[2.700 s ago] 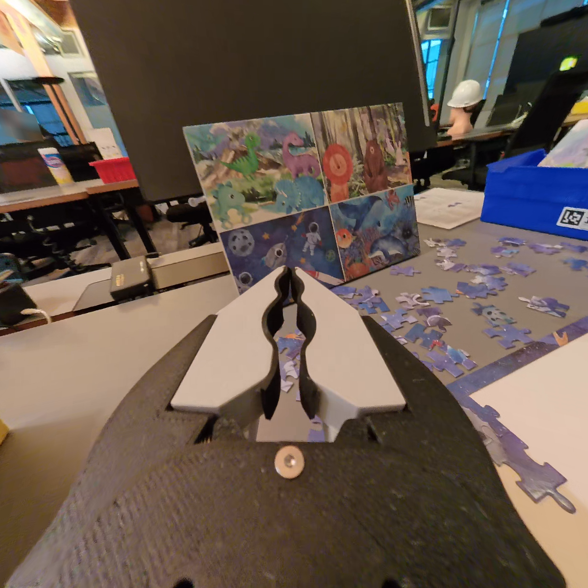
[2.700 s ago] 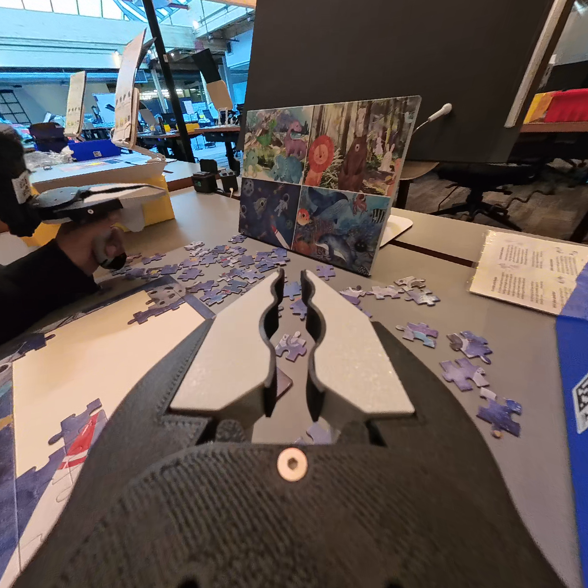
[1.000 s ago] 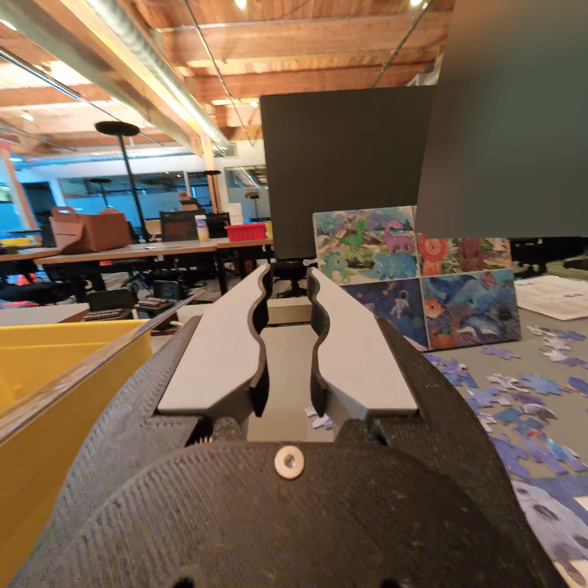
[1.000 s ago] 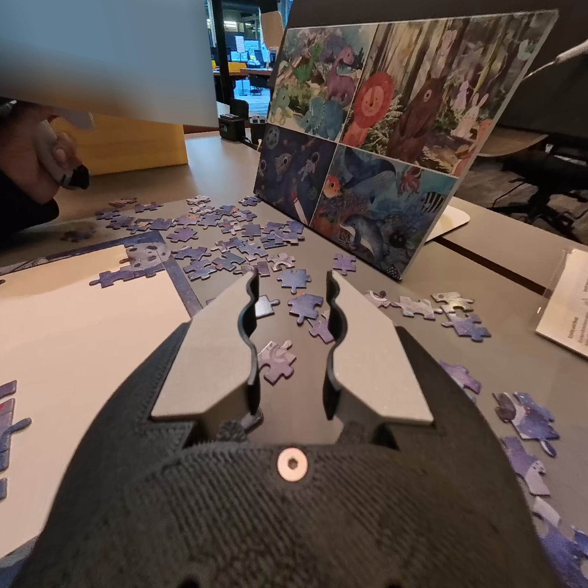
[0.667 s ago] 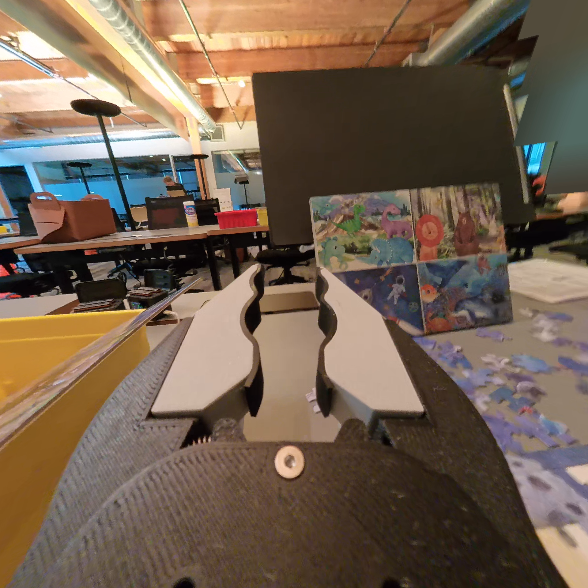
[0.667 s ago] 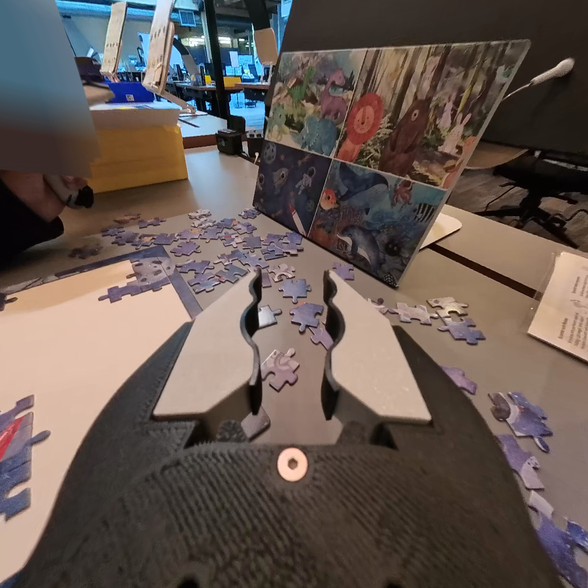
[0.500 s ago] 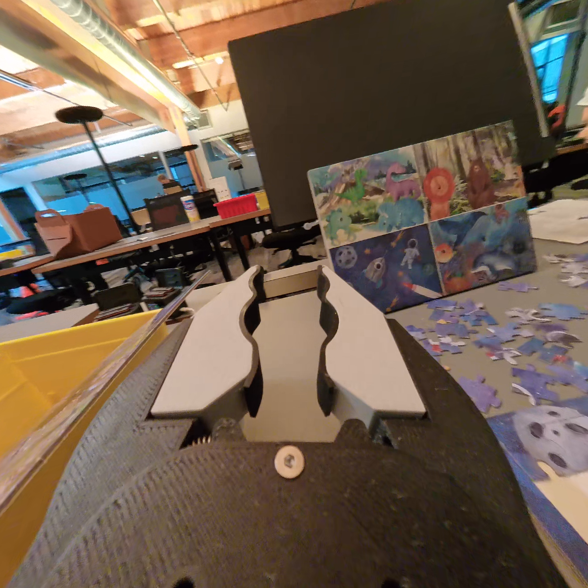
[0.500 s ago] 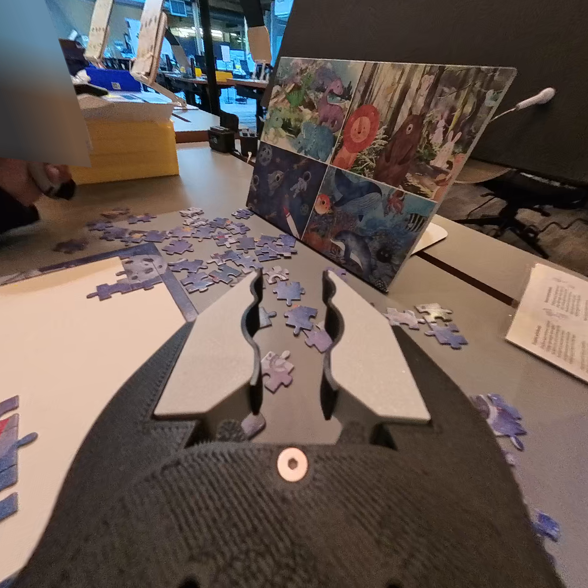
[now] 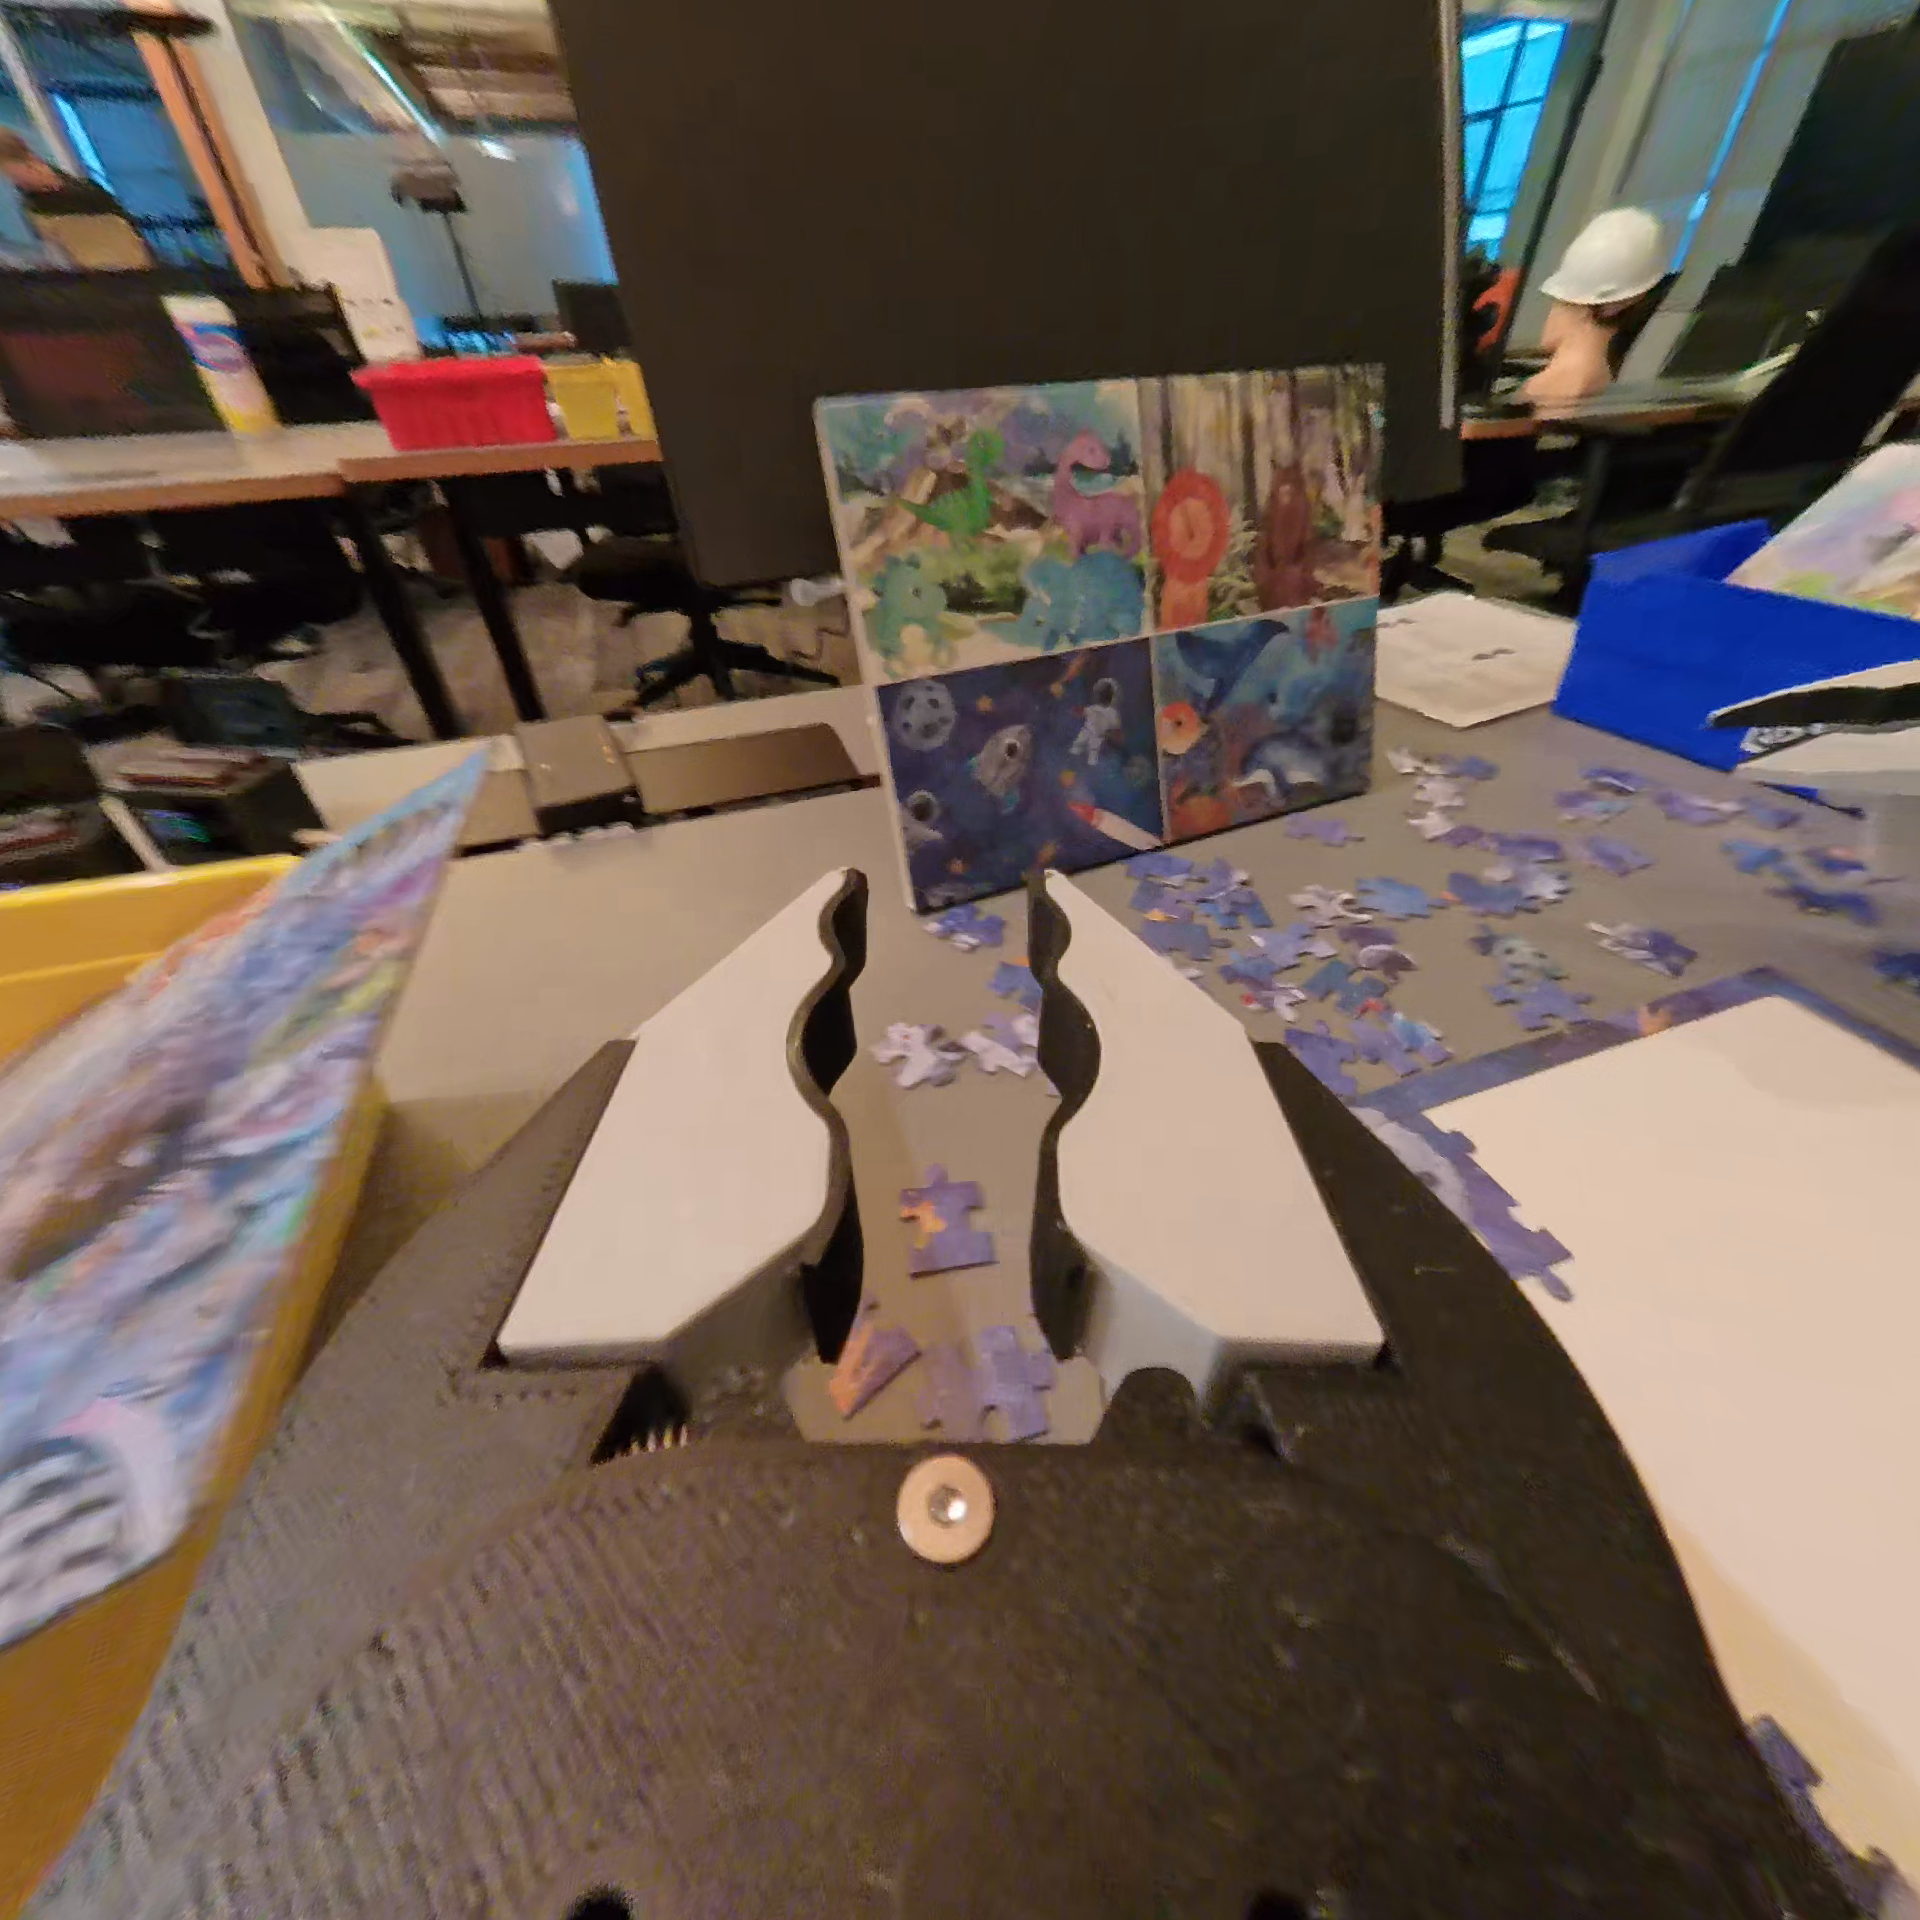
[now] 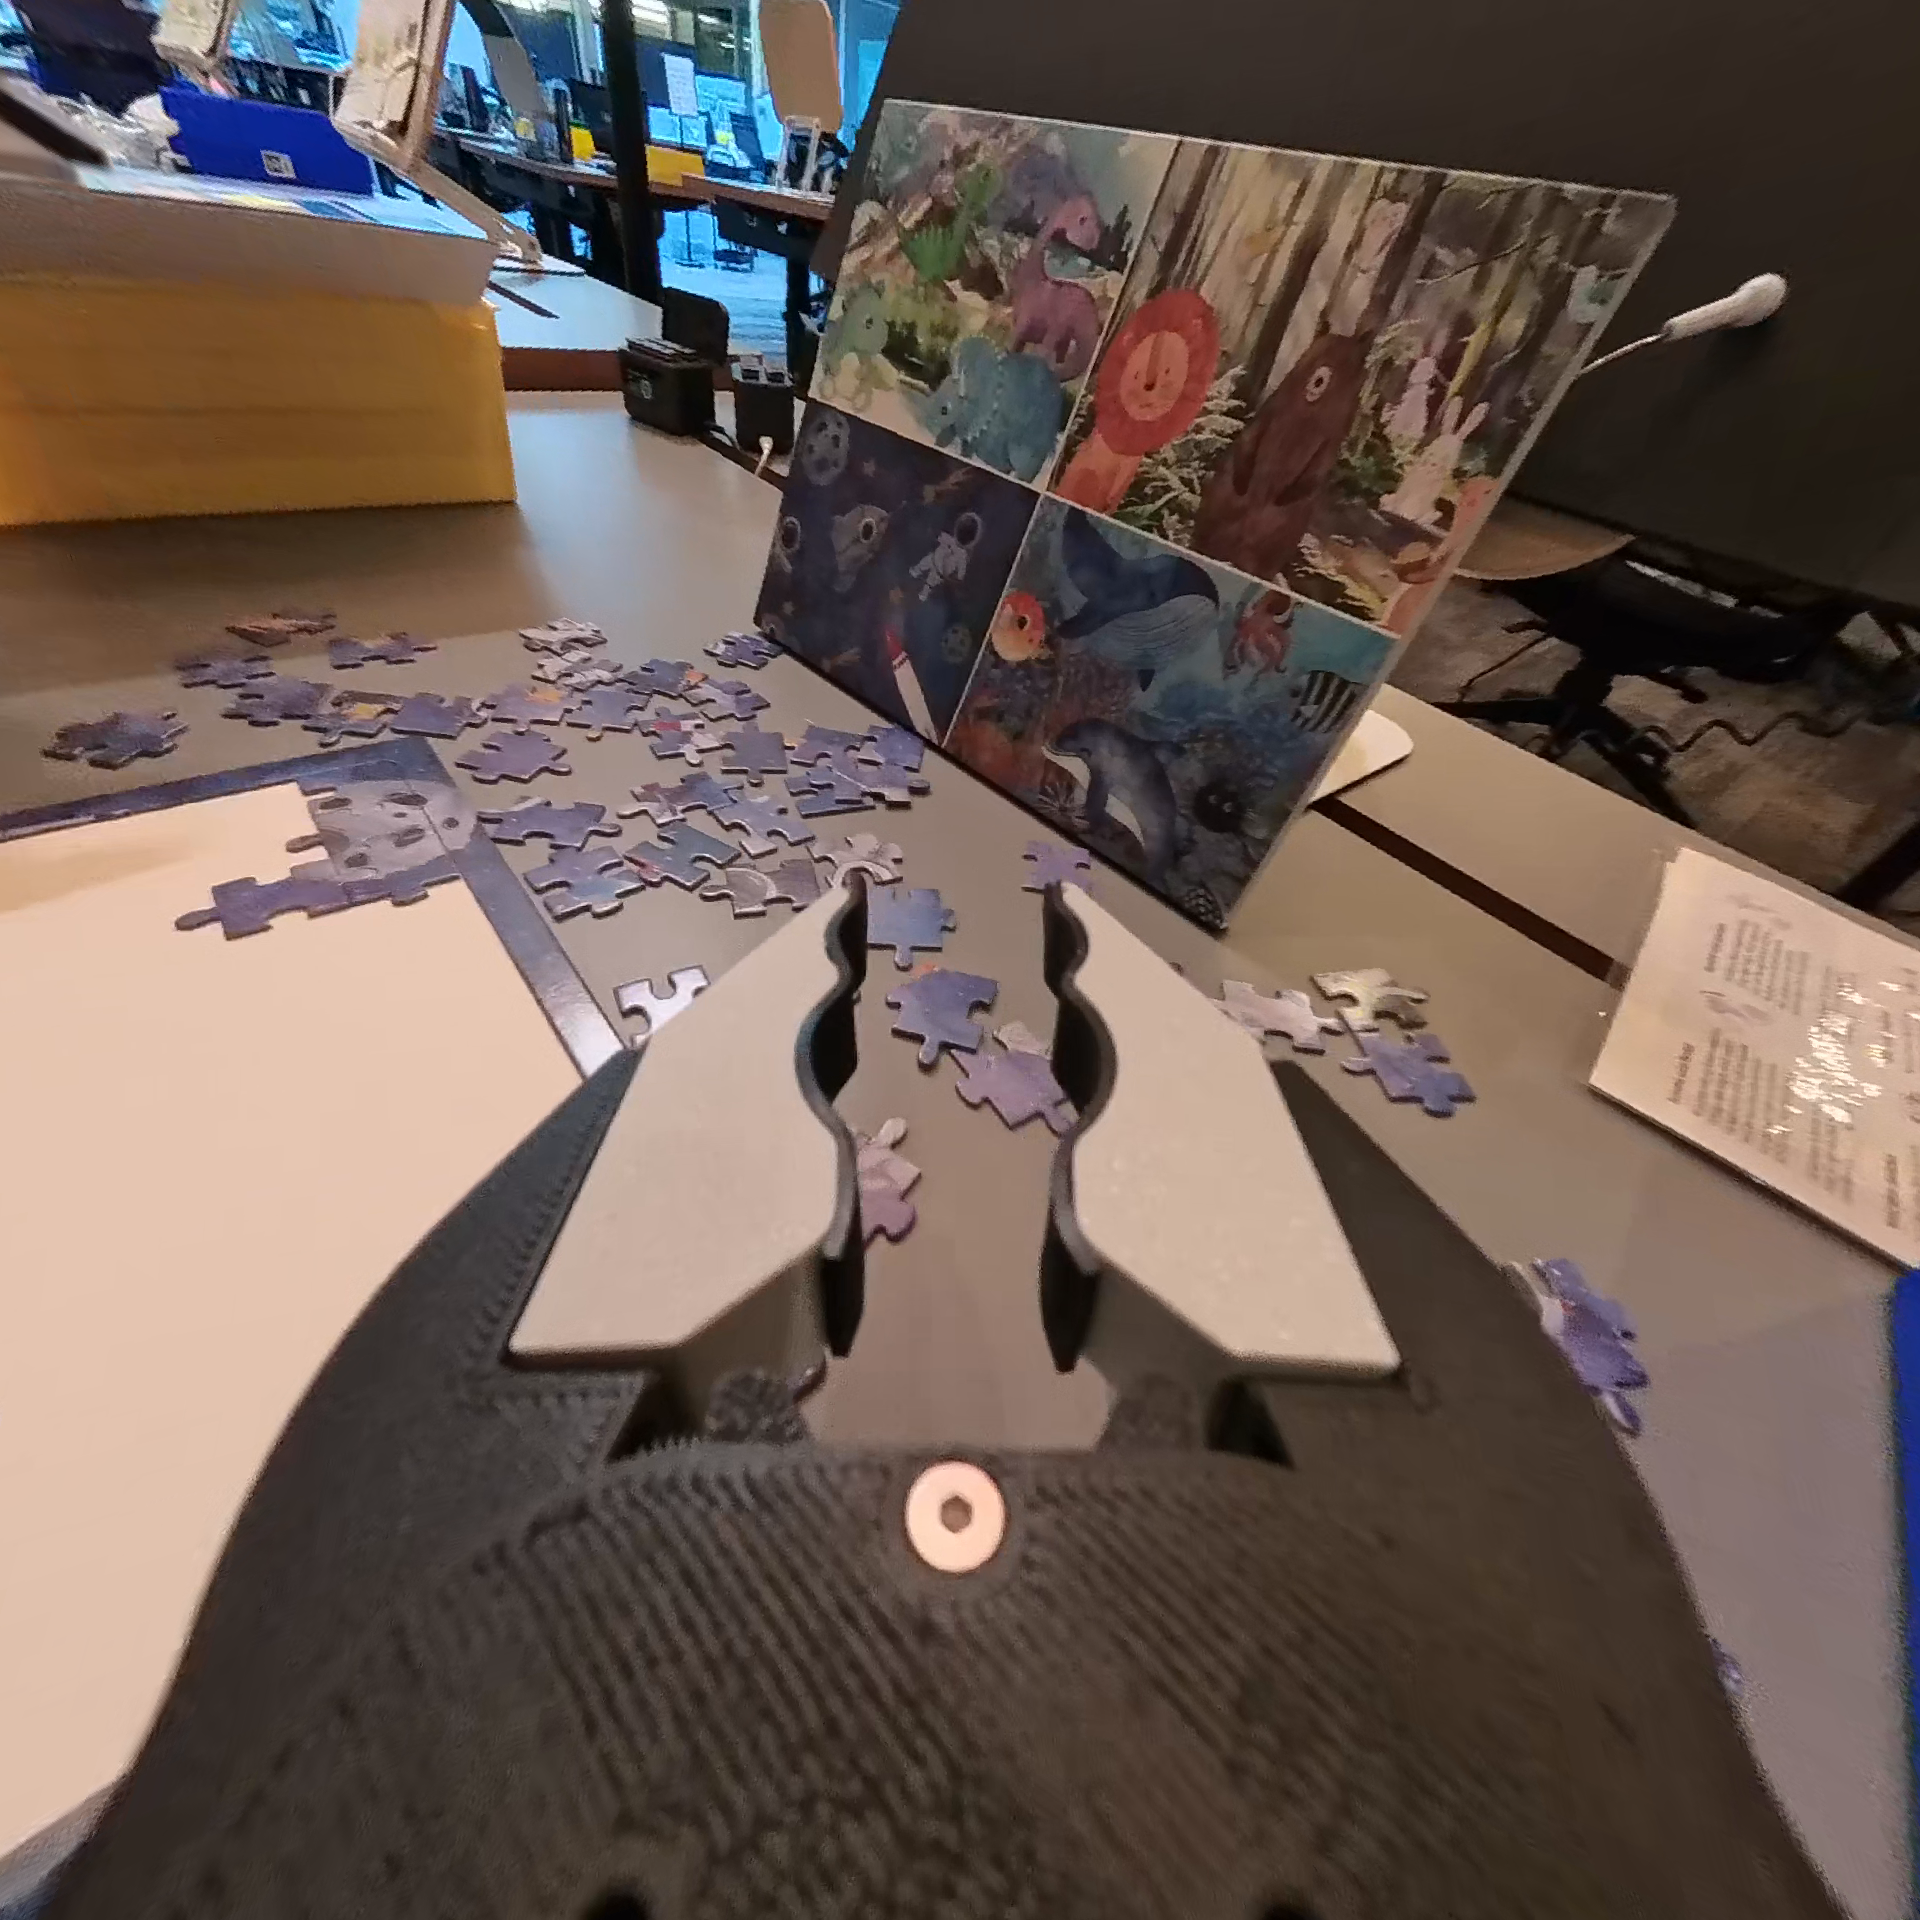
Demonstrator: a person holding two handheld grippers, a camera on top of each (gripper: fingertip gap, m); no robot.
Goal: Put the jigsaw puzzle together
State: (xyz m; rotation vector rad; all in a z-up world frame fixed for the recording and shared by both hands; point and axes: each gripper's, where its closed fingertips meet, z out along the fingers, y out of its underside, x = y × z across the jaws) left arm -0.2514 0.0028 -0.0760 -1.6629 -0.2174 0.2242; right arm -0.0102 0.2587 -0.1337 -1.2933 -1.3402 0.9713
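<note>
Many knobbed cardboard puzzle pieces [image 10: 940,1013] dot the smooth table [image 10: 623,540].

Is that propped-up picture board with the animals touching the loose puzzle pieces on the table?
Apart, mostly: in the right wrist view a strip of bare grey table separates the picture board from the nearest loose pieces; farther along its base I cannot tell.

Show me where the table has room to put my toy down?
Bare grey table lies between the yellow bin and the upright picture board. The cream board inside the blue puzzle border is mostly free too. Loose blue puzzle pieces crowd the area in front of the picture board.
</note>
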